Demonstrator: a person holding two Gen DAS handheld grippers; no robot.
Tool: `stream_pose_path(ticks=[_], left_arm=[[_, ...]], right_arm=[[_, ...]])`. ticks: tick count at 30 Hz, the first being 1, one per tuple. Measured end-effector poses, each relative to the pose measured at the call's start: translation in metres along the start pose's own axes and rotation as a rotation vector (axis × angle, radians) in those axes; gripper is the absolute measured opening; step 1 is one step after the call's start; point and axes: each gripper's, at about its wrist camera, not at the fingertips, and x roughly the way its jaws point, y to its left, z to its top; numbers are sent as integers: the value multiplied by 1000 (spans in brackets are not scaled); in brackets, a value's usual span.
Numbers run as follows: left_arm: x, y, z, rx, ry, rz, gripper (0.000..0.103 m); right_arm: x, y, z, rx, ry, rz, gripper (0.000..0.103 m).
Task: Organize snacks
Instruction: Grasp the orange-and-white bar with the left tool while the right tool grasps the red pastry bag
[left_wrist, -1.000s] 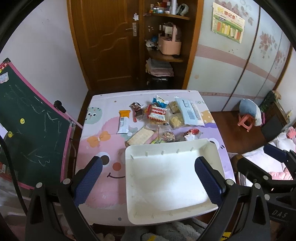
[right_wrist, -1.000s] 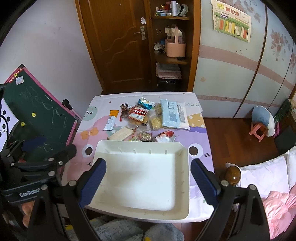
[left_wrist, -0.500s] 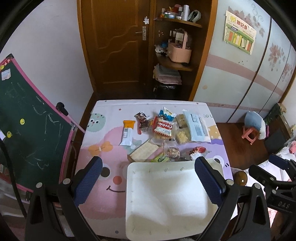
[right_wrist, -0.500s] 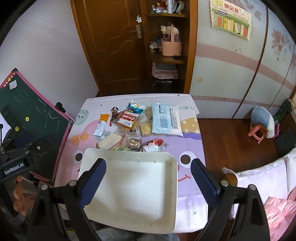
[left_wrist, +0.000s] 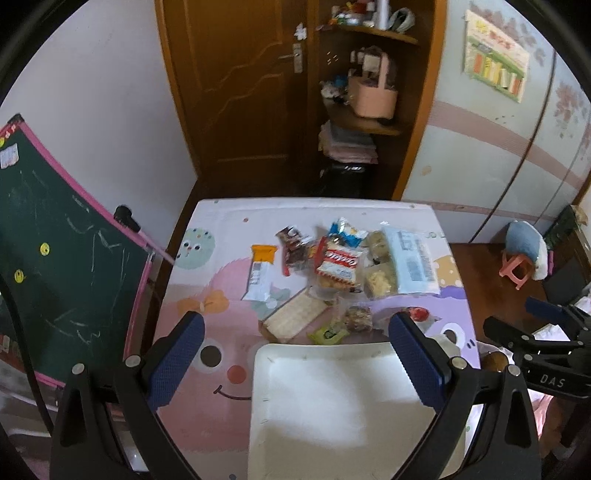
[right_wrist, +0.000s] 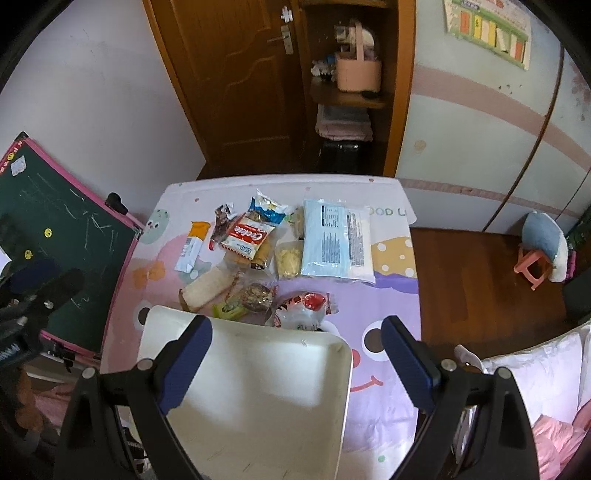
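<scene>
Both hand-held grippers, left (left_wrist: 295, 363) and right (right_wrist: 297, 363), are hovering spread wide and empty over the shallow white plastic tray (right_wrist: 258, 398); crinkly mixed snack packets (right_wrist: 273, 247) are lying heaped just beyond (likely awaiting sorting into it).

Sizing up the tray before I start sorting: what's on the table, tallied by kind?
White tray: 1
Large light-blue pack: 1
Small snack packets: 10 (they overlap, so the count is approximate)
Total: 12
</scene>
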Motion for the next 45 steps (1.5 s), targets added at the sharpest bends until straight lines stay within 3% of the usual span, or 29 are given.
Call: stream_pose_path(ticks=[10, 16, 26, 33, 37, 38, 39, 42, 45], left_arm=[[43, 40, 13, -11, 53, 82, 99], [93, 65, 37, 75, 83, 116, 99], [244, 83, 56, 54, 313, -10, 99], [328, 77, 49, 39, 422, -36, 98], [357, 79, 42, 4, 470, -53, 89], [361, 79, 41, -1, 474, -60, 86], [366, 79, 39, -6, 482, -66, 80], [379, 78, 33, -4, 507, -66, 65], [383, 72, 29, 20, 489, -52, 62]], right_arm=[[56, -10, 11, 33, 102, -7, 93], [89, -14, 16, 77, 169, -18, 93], [176, -30, 19, 235, 367, 17, 89], [230, -34, 4, 310, 532, 22, 88], [247, -35, -6, 366, 575, 38, 86], [251, -34, -7, 365, 583, 28, 80], [253, -33, -7, 357, 582, 15, 65], [254, -26, -8, 346, 577, 30, 60], [251, -20, -8, 346, 554, 14, 54]])
